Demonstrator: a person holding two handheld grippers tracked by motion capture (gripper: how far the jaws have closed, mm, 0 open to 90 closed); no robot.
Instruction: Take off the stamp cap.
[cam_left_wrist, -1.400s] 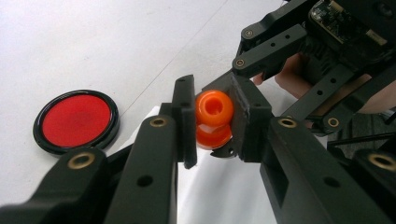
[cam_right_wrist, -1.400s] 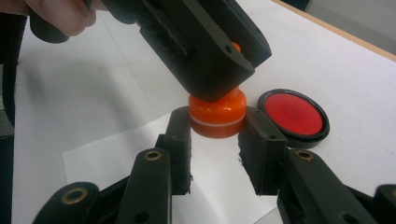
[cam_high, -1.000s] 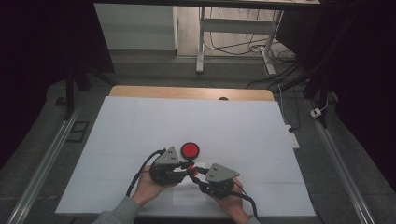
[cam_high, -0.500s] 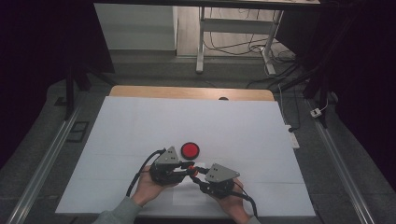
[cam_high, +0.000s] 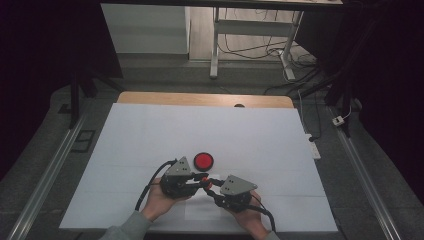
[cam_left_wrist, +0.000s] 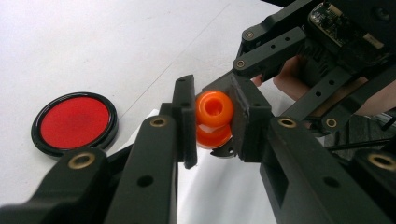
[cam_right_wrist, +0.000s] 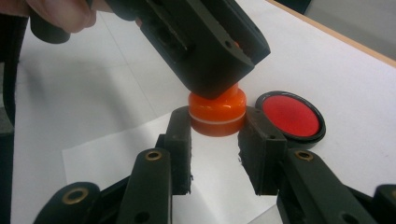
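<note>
High view: on the white sheet (cam_high: 150, 140) covering the table, the left gripper (cam_high: 199, 181) and the right gripper (cam_high: 214, 192) meet tip to tip near the person's edge, with a small orange piece (cam_high: 204, 178) pinched where they join. Each hand (cam_high: 161, 200) wraps a gripper body from below, forearms coming in from the bottom edge, and the cables trail back toward the person. A red disc with a black rim (cam_high: 203, 160) lies flat just beyond the left gripper's tips, apart from them. Whether the disc is a shallow dish or a lid cannot be told; nothing lies on it.

Left gripper view: the two black jaws are closed onto the orange piece (cam_left_wrist: 213, 116), which looks like two rounded parts stacked, the upper one with a hollow in its top. The pads press its sides. The right gripper (cam_left_wrist: 299, 56) reaches in from beyond, its jaws against the lower part. The red disc (cam_left_wrist: 74, 122) sits to the left of the jaws on the bare sheet.

Right gripper view: the jaws close on the orange piece's (cam_right_wrist: 217, 114) lower, ringed part, pads at both sides. The left gripper (cam_right_wrist: 205, 42) comes down from above and covers its top. The red disc (cam_right_wrist: 290, 116) lies just right of the piece, behind the right-hand jaw.
</note>
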